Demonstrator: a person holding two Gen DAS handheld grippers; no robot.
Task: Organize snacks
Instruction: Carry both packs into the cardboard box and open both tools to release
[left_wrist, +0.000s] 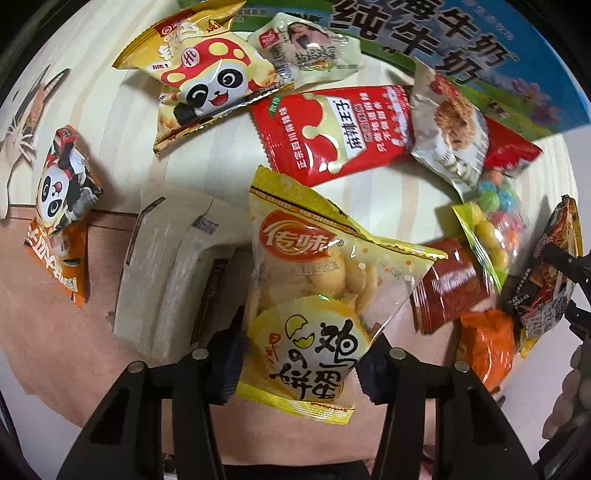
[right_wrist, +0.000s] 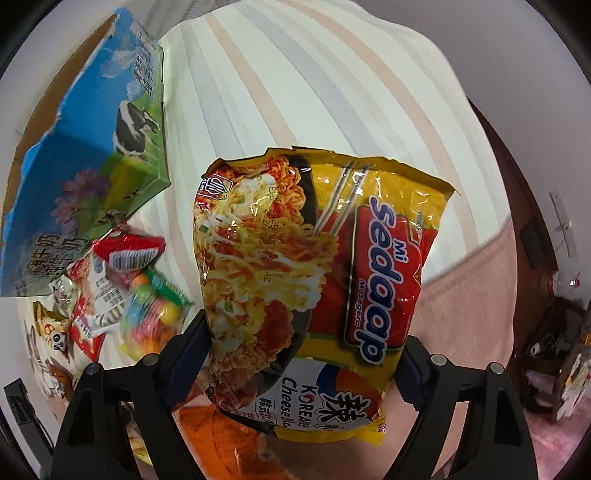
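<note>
- Snack packets lie scattered over a striped cloth (left_wrist: 207, 155) that covers the bed-like surface carrying them; a pink blanket edge runs along the cloth's near side.
- At the far edge stands a blue and green milk carton box (left_wrist: 443, 48) with large Chinese characters and a cow picture.
- Just before the box lie a yellow panda packet (left_wrist: 207, 81), a pale green packet (left_wrist: 306, 48), a red packet (left_wrist: 332, 133) with white Chinese lettering, and a white packet (left_wrist: 450, 136) overlapping the red one's right end.
- An orange panda packet (left_wrist: 62, 206) sits alone near the left edge, well apart from the rest.
- A clear bag of coloured candy balls (left_wrist: 495, 229), a dark red packet (left_wrist: 450, 284) and an orange packet (left_wrist: 487, 343) crowd the right side, next to the noodle pack.
- The left gripper (left_wrist: 299, 358) is clamped on the yellow egg-biscuit packet (left_wrist: 306, 295), branded 传味, its pads pressing both sides of the lower end.
- The right gripper (right_wrist: 303, 354) has its jaws wide around the "Mi Sedaap" Korean cheese noodle pack (right_wrist: 314, 273), both pads against the pack's sides.
</note>
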